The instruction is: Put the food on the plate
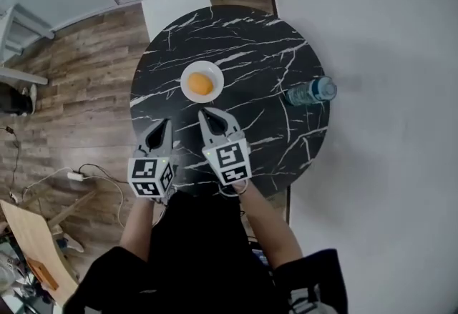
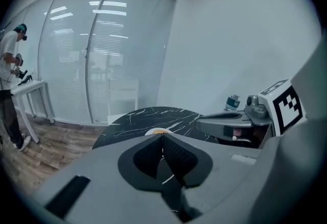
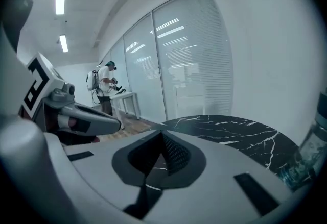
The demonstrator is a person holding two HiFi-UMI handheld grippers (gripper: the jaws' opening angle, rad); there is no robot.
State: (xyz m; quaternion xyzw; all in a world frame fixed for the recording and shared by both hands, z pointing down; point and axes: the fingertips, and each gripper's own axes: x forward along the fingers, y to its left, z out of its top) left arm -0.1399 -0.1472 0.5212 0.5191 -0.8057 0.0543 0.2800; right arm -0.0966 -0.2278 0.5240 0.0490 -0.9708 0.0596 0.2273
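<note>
Left claw (image 1: 163, 126) and right claw (image 1: 215, 119): both closed, nothing between jaws. Food (image 1: 200, 84), round and orange, already lies on white plate (image 1: 186, 92), mid table (image 1: 272, 48). Probably light, smooth, apt to roll; grip across its widest part. Exact kind unclear; underside hidden.

Food (image 1: 201, 84) on plate (image 1: 187, 74), centre of table (image 1: 250, 41) — bottle (image 1: 312, 91) at right edge.

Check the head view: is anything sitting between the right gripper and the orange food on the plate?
Nothing visible. Only bare marble table shows between the right gripper and the orange food, which already sits on the white plate. The water bottle stands well off to the right, out of the path.
</note>
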